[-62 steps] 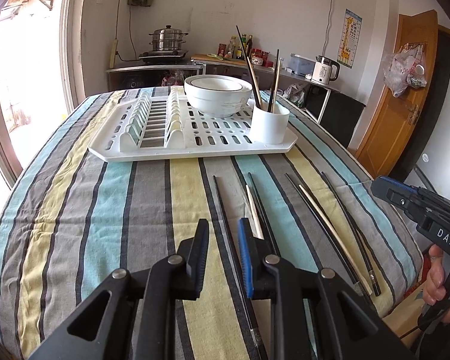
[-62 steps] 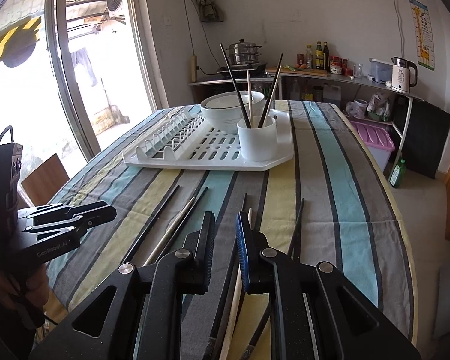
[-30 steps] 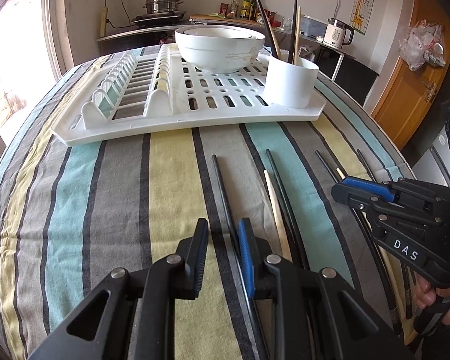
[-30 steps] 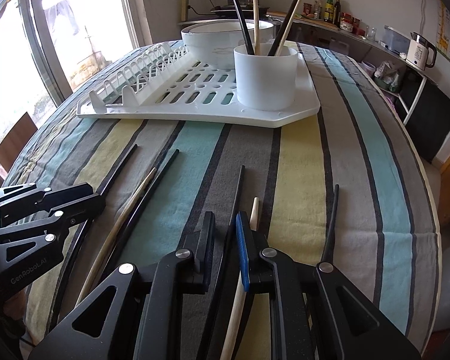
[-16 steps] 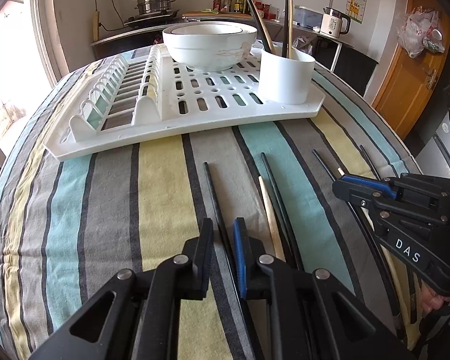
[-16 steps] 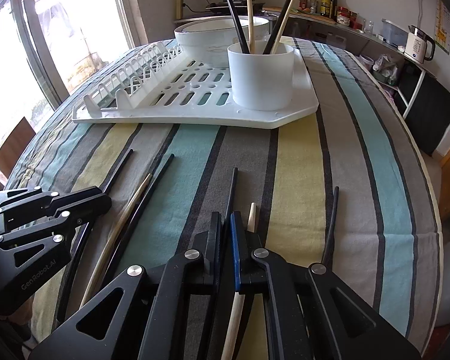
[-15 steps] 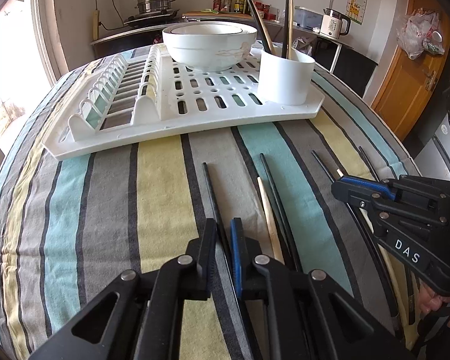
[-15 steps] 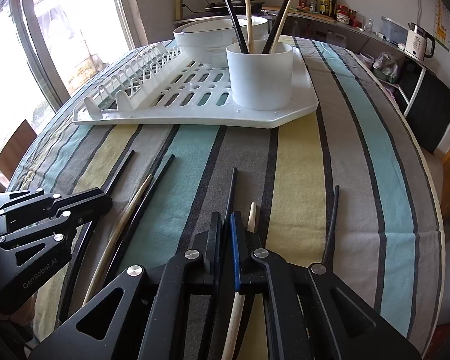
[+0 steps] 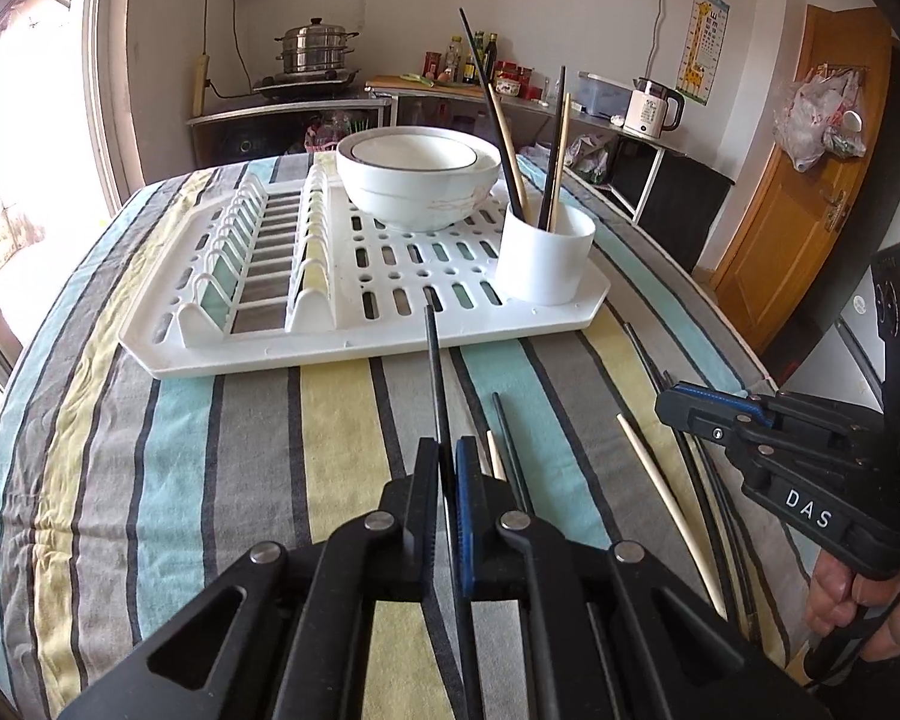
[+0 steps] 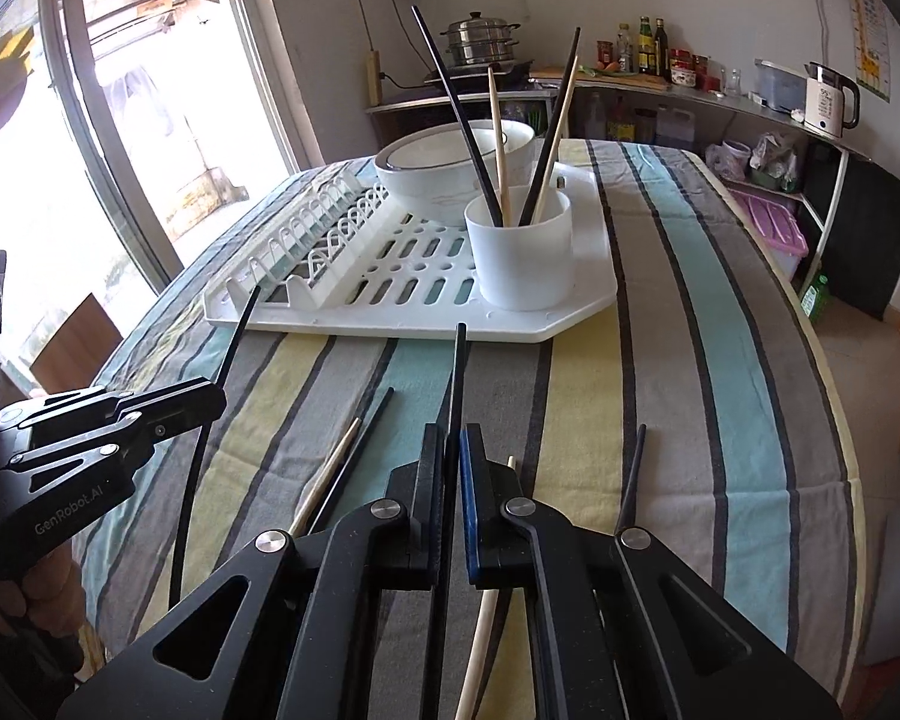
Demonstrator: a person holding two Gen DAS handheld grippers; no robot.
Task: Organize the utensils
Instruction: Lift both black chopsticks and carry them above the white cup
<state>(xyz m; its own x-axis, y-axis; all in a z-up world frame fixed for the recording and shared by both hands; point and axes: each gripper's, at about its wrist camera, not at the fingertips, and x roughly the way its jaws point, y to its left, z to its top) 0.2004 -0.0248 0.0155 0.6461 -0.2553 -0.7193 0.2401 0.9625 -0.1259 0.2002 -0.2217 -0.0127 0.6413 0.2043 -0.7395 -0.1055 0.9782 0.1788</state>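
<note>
My left gripper [image 9: 447,450] is shut on a black chopstick [image 9: 435,372] that points forward at the white drying rack [image 9: 210,354], raised off the striped cloth. My right gripper [image 10: 451,435] is shut on another black chopstick [image 10: 457,372], also lifted. Each gripper shows in the other view: the right gripper [image 9: 678,402] at the right, the left gripper [image 10: 207,399] at the left with its stick slanting up. A white cup [image 9: 543,258] on the rack's near right corner holds several upright chopsticks. Several loose chopsticks [image 10: 330,480], black and wooden, lie on the cloth.
White bowls [image 9: 417,180] sit stacked on the rack behind the cup. The table's right edge [image 10: 834,396] drops to the floor. A counter with a steamer pot [image 9: 315,48] and a kettle [image 9: 654,105] stands behind the table. A wooden door [image 9: 810,192] is at the right.
Both grippers went from open around a black chopstick to shut on it. Both then rose, lifting their chopsticks off the cloth.
</note>
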